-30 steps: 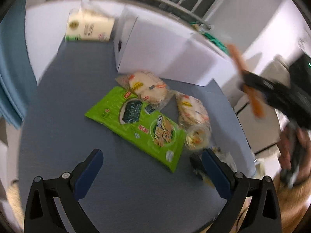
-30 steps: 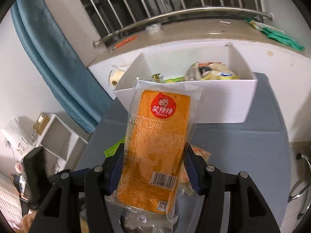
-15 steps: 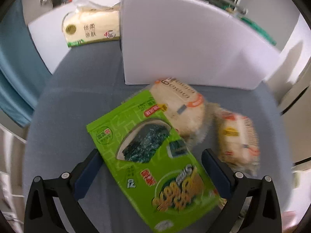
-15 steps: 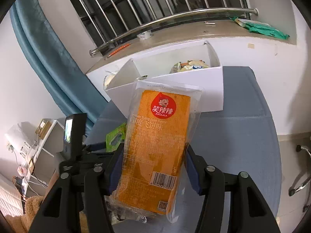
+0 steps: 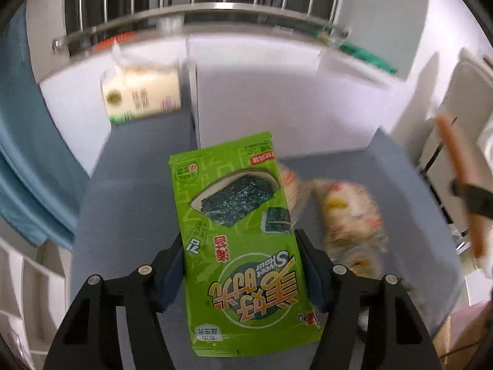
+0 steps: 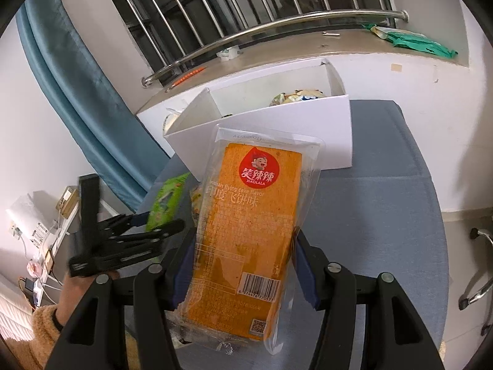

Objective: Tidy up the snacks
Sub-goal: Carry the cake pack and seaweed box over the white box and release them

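Two claws, left claw (image 5: 238, 265) closing on seaweed pack (image 5: 237, 215), right claw (image 6: 243, 265) gripping orange cake pack (image 6: 246, 222)

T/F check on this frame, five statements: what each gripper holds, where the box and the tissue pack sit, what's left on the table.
1. The right gripper holds an orange snack pack. True.
2. The left gripper has a blue tin between its fingers. False: a green seaweed pack is there, as the fingers close.
3. The white box is empty. False: packets show inside it.
4. A tissue pack stands beside the white box. True.
5. No snacks remain on the grey table. False: clear-wrapped snack bags lie there.
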Demonstrator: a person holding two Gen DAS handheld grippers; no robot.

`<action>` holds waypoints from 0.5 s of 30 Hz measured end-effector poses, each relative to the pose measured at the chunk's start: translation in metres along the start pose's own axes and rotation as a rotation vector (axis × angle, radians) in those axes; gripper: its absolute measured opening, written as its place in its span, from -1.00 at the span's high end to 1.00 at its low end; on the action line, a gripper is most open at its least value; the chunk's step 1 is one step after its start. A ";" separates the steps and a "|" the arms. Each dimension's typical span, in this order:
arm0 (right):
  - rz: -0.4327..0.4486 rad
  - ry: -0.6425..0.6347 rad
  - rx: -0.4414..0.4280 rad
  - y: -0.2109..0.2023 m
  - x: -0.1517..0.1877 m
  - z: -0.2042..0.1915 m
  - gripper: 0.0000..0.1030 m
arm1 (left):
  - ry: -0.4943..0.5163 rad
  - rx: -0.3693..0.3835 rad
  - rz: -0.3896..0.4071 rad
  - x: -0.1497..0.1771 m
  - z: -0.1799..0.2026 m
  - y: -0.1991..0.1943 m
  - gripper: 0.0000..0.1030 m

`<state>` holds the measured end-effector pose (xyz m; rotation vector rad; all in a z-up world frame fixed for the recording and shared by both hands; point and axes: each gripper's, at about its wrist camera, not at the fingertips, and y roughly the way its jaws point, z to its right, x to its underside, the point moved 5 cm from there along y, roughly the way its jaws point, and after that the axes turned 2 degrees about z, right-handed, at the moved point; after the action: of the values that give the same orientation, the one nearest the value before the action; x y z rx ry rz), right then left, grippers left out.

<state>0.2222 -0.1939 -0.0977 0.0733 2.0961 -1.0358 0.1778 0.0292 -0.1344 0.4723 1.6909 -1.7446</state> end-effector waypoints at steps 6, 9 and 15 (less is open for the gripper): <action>0.059 -0.014 -0.001 -0.001 -0.031 -0.006 -0.21 | 0.055 0.090 0.167 -0.058 0.021 -0.057 -0.36; 0.094 -0.023 0.002 -0.004 -0.064 -0.006 -0.21 | 0.070 0.099 0.221 -0.101 0.015 -0.060 -0.36; 0.107 -0.049 0.033 0.015 -0.142 -0.001 -0.21 | 0.047 0.126 0.212 -0.185 0.010 -0.022 -0.36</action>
<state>0.3253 -0.1452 -0.0123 0.1733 2.0085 -0.9984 0.2980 0.0556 0.0052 0.7273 1.5076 -1.7011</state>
